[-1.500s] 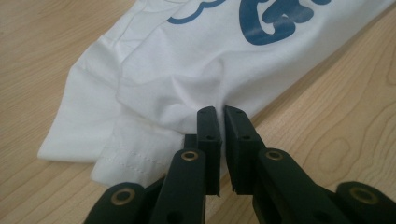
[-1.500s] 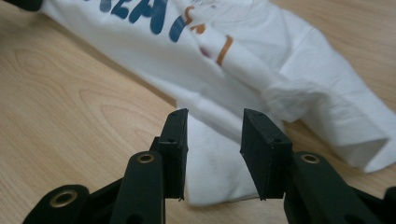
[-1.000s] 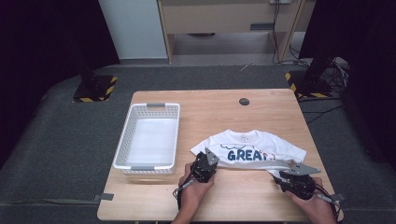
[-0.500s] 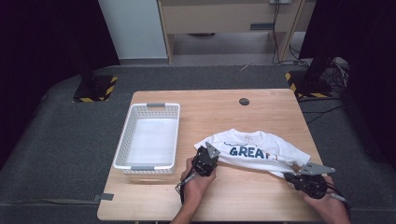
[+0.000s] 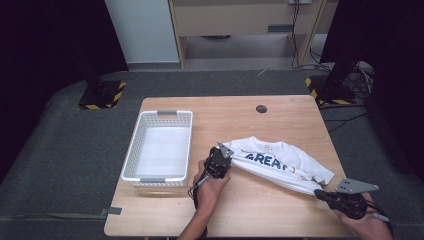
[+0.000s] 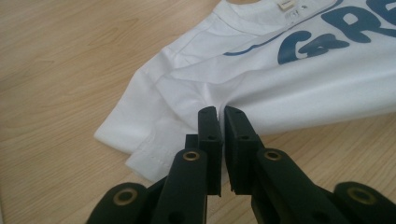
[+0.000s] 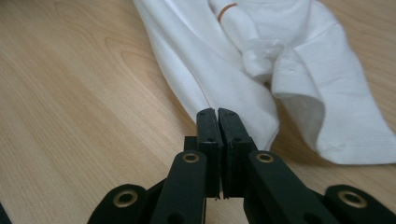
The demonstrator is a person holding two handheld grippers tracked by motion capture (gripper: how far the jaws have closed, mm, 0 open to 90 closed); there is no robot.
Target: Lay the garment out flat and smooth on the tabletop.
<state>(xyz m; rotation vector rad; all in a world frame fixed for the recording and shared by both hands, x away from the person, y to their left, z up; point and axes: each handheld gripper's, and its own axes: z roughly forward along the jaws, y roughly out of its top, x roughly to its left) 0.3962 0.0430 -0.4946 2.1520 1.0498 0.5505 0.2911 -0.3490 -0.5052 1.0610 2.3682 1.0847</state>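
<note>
On table (image 5: 280, 210), both tongs (image 6: 219, 112) (image 7: 217, 112) pinching t-shirt (image 5: 280, 162); print partly hidden by folds.

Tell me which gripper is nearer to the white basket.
Left. The left gripper, shut on the T-shirt, sits just right of the white basket; the right gripper, also shut on the shirt, is at the table's near right corner.

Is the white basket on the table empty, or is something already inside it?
Empty. The high view shows the basket with a bare white bottom, and the T-shirt lies outside it on the table.
</note>
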